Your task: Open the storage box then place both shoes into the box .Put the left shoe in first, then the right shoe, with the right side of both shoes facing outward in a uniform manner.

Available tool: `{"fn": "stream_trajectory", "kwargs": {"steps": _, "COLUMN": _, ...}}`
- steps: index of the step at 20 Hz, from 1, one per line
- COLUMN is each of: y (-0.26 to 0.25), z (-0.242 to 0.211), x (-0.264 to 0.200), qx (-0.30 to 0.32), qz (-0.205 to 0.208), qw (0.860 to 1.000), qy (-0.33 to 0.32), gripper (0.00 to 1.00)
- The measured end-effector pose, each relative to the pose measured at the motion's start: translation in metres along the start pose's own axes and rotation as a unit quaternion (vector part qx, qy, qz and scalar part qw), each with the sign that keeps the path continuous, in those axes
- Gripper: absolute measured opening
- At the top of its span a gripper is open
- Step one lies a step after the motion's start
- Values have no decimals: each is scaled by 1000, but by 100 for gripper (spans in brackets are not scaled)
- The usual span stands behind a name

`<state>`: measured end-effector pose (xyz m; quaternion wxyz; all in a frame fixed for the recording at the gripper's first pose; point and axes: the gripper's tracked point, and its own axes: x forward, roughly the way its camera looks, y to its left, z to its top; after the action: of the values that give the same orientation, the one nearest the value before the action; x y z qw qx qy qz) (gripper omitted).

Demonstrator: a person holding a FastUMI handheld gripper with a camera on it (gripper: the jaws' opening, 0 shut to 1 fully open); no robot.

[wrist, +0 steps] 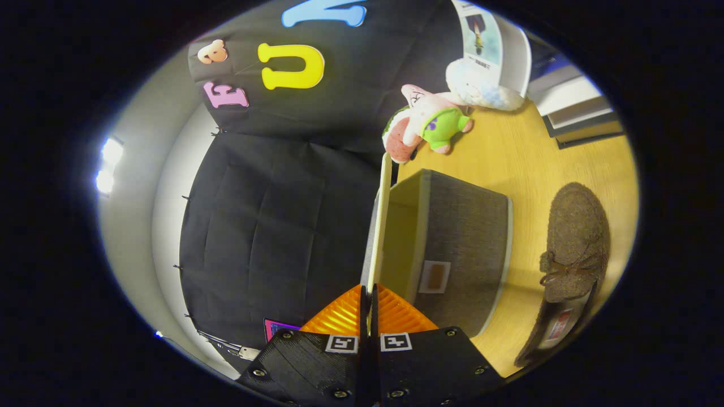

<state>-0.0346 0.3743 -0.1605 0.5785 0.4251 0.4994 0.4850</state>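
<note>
claw (370,305) pinched shut on the lid (380,226) of the storage box (464,249), lid swung up on edge. opening step underway. brown shoe (571,254) lies on worktop (526,158) just beside the box. next: release lid, fetch left shoe.

I'm working in a staged recording booth rather than a real home: black cloth wall (271,215) hung behind a light wooden table (526,164). Plush toys (432,121) sit there as props, and bright lamps (107,167) shine from the side.
</note>
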Motion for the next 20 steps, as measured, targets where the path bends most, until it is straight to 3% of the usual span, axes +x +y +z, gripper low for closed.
{"fn": "stream_trajectory", "kwargs": {"steps": 8, "y": 113, "z": 11, "x": 70, "qx": -96, "qz": 24, "qw": 995, "qy": 25, "gripper": 0}}
{"fn": "stream_trajectory", "kwargs": {"steps": 16, "y": 149, "z": -34, "x": 204, "qx": -142, "qz": -3, "qw": 988, "qy": 59, "gripper": 0}}
{"fn": "stream_trajectory", "kwargs": {"steps": 20, "y": 136, "z": -57, "x": 260, "qx": -127, "qz": -32, "qw": 989, "qy": 75, "gripper": 1}}
